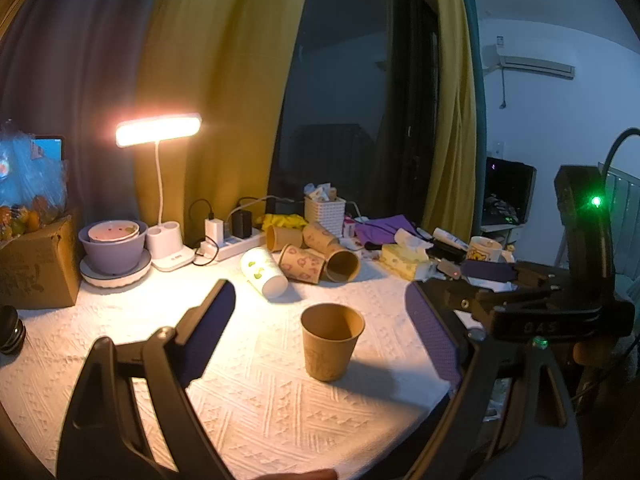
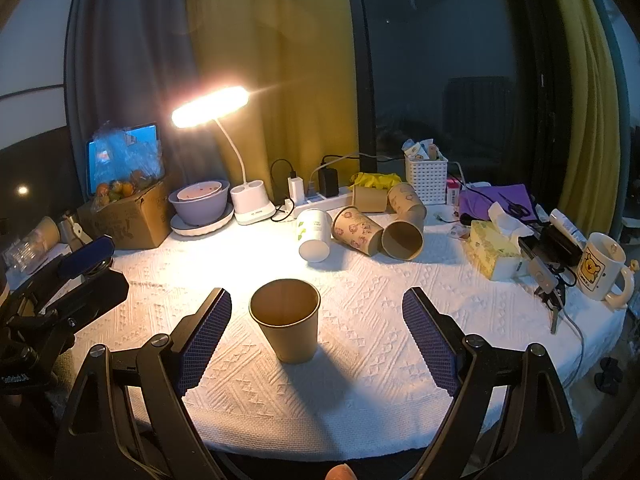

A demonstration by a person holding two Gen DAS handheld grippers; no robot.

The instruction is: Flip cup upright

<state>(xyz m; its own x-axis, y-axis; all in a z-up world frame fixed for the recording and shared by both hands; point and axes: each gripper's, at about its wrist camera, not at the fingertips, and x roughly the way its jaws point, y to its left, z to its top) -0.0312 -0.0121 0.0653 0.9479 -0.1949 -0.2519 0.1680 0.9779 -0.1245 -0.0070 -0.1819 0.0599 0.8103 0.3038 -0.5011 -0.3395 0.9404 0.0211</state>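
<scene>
The plain brown paper cup [image 1: 331, 342] [image 2: 285, 320] is standing upright, mouth up, on the white textured tablecloth [image 1: 260, 400] [image 2: 360, 360], well in front of the lit desk lamp [image 1: 158, 131] [image 2: 210, 107]. Nothing's touching it. The left gripper [image 1: 320, 316] and right gripper [image 2: 316, 316] both have jaws spread wide and holding nothing. Tipped-over cups [image 1: 302, 264] [image 2: 356, 230] lie between lamp and upright cup. Only the right wrist view shows the yellow-bear mug [image 2: 602, 266]; only the left shows the wall air conditioner [image 1: 532, 65].
</scene>
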